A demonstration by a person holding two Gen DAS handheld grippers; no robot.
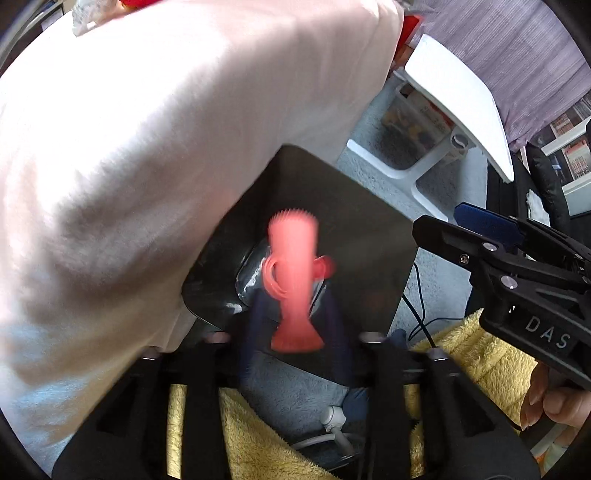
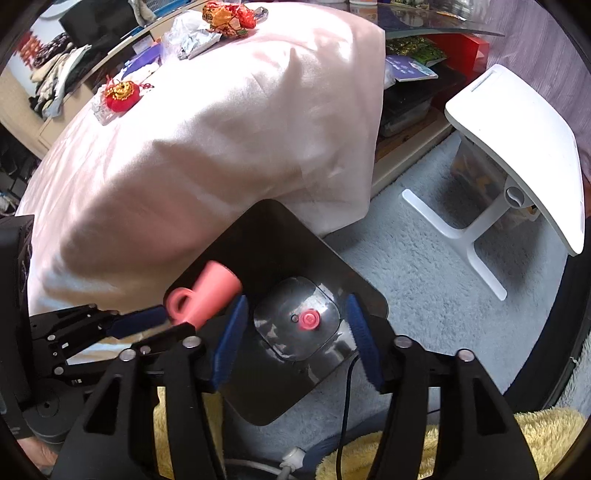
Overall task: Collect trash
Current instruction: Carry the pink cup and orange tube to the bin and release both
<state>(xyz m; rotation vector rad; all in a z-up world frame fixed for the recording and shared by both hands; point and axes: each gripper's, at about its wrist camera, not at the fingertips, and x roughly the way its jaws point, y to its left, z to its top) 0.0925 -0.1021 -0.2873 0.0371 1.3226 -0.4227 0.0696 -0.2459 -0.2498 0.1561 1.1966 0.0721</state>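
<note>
The left gripper held a pink cup tight over the black bin. The right gripper was wide apart, holding nothing.

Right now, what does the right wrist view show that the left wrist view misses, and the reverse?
Only the right wrist view shows the crumpled wrappers and red ornament on the pink tablecloth, plus a small pink cap inside the black bin. Only the left wrist view shows the pink cup's ridged edge. Both show the pink plastic cup in the left gripper, above the bin, and the white side table.
</note>
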